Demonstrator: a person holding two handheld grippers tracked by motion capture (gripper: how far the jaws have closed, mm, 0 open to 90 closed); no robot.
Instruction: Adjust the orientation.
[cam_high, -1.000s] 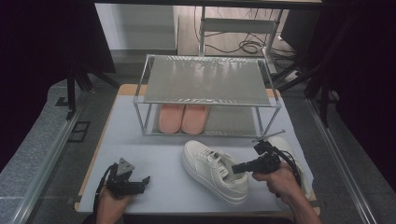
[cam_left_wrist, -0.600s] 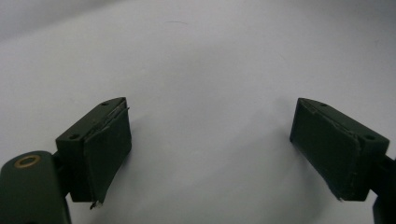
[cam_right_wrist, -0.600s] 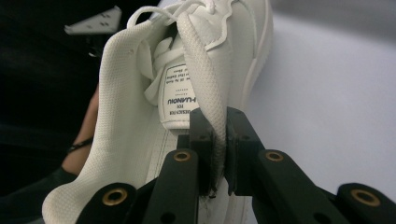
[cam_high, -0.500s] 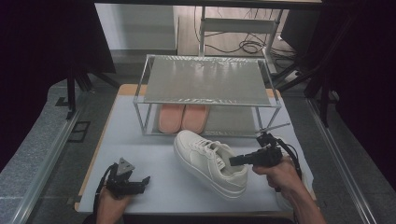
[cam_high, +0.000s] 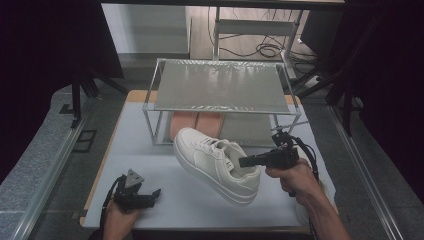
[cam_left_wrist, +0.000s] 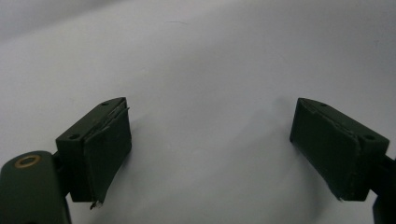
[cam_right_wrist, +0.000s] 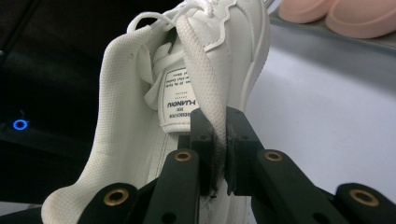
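**Tongs lift white sneaker clear of table**

Right gripper (cam_high: 246, 161) pinches a white sneaker (cam_high: 217, 164) by the padded wall of its collar — in the right gripper view the two black jaws are pressed together on that mesh edge (cam_right_wrist: 205, 84), just beside the printed tongue label, whose small text is too blurred to read in full. Seen from above, the shoe hangs tilted over the pale table (cam_high: 150, 145), toe toward the metal rack (cam_high: 220, 87) and heel near the person's right hand (cam_high: 292, 177); whether any part of the sole touches the tabletop cannot be told, as the underside is turned away from the camera. A pair of pink insoles (cam_high: 195, 125) lies on the rack's lower level, partly hidden behind the sneaker's toe and under the top shelf. Left gripper (cam_high: 150, 194) rests low at the near left of the table in the left hand (cam_high: 117, 217), which is cut off by the frame's bottom edge — its jaws stand spread wide with only bare table surface between them, as the left gripper view shows.
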